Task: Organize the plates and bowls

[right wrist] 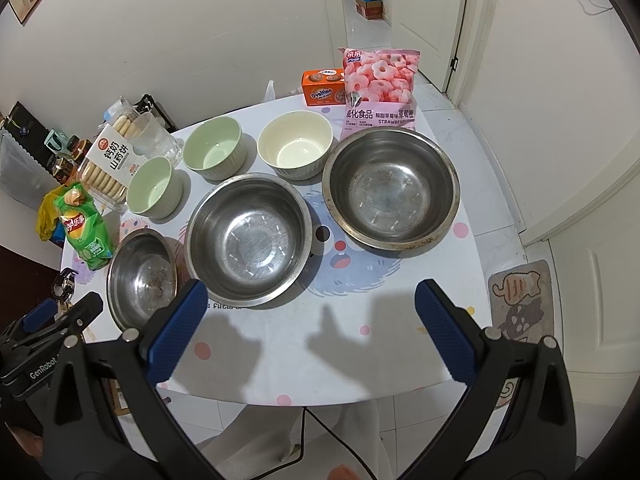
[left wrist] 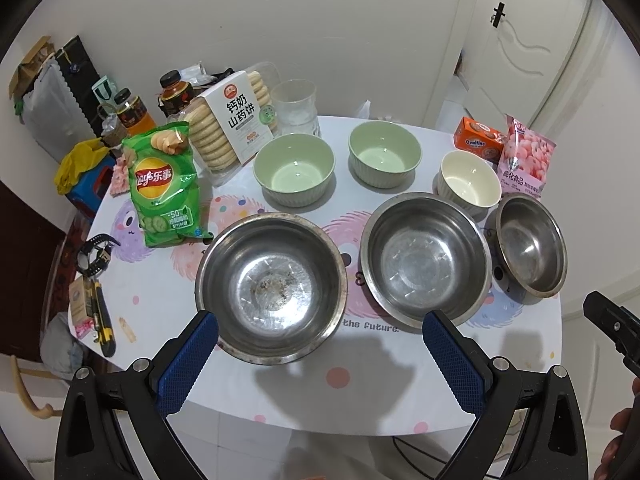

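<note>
Both tools hang over the tabletop's [left wrist: 360,408] near edge, fingers wide apart, empty. Left tool [left wrist: 320,344] faces the left steel bowl [left wrist: 271,288]; right tool [right wrist: 310,320] faces the middle bowl [right wrist: 249,240].

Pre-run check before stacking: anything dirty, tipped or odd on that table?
One thing: the left steel bowl has gritty brownish residue on its bottom, so it looks unwashed. The other two steel bowls show only rim staining. All six bowls sit upright and apart; nothing spilled. Both tongs are open and hold nothing.
</note>
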The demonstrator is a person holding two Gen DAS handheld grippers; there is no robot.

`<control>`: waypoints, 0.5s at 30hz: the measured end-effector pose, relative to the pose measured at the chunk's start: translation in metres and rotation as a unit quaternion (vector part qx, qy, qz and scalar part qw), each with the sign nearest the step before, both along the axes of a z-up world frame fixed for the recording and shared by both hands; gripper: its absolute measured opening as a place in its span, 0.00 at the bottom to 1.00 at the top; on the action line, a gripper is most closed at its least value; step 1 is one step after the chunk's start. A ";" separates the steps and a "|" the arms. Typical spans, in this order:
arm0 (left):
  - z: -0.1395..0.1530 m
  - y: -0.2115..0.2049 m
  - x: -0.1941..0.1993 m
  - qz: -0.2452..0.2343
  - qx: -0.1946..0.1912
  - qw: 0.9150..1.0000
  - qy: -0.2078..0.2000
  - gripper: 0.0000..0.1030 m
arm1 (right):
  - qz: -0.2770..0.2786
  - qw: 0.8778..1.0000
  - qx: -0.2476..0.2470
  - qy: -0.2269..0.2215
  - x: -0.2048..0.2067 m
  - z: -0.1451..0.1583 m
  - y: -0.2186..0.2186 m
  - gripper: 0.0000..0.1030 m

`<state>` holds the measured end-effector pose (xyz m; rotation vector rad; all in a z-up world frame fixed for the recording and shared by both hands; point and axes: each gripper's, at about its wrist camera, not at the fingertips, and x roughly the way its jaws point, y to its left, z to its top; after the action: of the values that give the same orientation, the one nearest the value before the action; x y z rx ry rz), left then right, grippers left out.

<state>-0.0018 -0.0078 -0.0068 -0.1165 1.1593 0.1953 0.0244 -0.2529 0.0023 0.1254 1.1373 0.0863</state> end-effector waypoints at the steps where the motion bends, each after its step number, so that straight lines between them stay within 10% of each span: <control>1: 0.000 0.000 0.001 0.000 0.000 1.000 0.000 1.00 | 0.000 1.000 0.000 0.000 0.000 0.000 0.000 1.00; 15: -0.001 -0.005 0.011 -0.004 0.002 1.000 0.004 1.00 | -0.001 1.000 0.000 0.003 0.002 -0.001 -0.001 1.00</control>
<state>0.0095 -0.0129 -0.0082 -0.1076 1.1679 0.1923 0.0264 -0.2540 0.0015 0.1271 1.1433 0.0846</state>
